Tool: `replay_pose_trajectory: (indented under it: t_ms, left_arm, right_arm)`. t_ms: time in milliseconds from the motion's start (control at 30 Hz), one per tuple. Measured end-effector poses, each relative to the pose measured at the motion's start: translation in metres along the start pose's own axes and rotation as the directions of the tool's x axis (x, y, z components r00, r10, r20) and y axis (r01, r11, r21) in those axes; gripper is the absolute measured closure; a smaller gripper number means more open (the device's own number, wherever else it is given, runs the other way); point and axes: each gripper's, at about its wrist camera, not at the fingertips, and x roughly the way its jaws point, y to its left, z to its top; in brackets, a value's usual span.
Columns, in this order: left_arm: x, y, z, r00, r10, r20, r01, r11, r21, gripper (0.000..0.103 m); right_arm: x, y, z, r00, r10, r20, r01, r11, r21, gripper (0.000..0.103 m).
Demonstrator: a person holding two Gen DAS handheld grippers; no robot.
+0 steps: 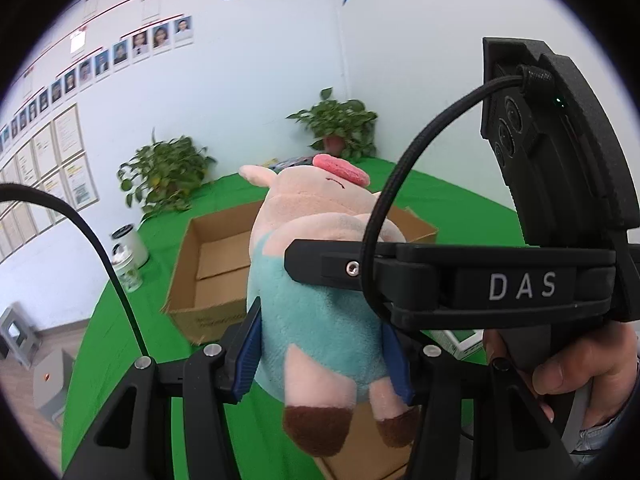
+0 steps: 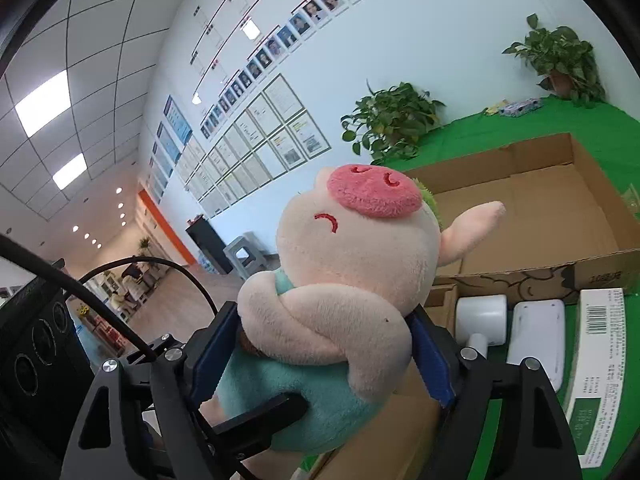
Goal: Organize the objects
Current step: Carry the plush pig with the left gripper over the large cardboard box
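- Step in hand: carrying the pink plush pig in a teal outfit (image 1: 320, 312) toward a box; both grippers pinch it, held up in the air above the table.
- Left gripper (image 1: 324, 354): blue pads closed on the pig's teal belly, legs hanging toward the camera.
- Right gripper (image 2: 320, 354): blue pads closed on the pig's torso at the folded arms; head and pink snout tilt up and away.
- In the left view the right gripper's black body crosses the pig, with the person's hand (image 1: 572, 364) on its handle.
- Open brown cardboard box (image 2: 552, 200) lies just beyond the pig; its visible floor looks bare.
- Next move, as a judgement: bring the pig over the box opening, lower it, open both jaws together; a one-sided release would likely swing the soft toy.
- Surface: table under a green cloth (image 1: 460, 204).
- Beside the box: white plastic device with a handle (image 2: 480, 316), white flat gadget (image 2: 538, 336), green-and-white printed carton (image 2: 596, 360).
- A tin canister (image 1: 130, 246) stands at the table edge.
- Two potted leafy plants (image 2: 392, 120) stand along the far edge.
- Room: white walls with rows of portrait photos (image 2: 280, 40) and framed sheets, grey stool, office hall behind.
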Motion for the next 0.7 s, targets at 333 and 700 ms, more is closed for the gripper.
replay_pose_trajectory:
  t_ms: [333,700]
  left_arm:
    - [0.000,0.019,0.063,0.984,-0.066,0.163,0.070,0.997,-0.021,0.051]
    - [0.021,0.093,0.108,0.973,-0.072,0.221,0.111,0.980,-0.166,0.051]
  right_arm:
    - [-0.050,0.024,0.086,0.988,-0.125,0.090,0.138,0.978,-0.156,0.026]
    - [-0.034,0.100,0.182,0.982,-0.167,0.091,0.187,0.933,-0.306,0.028]
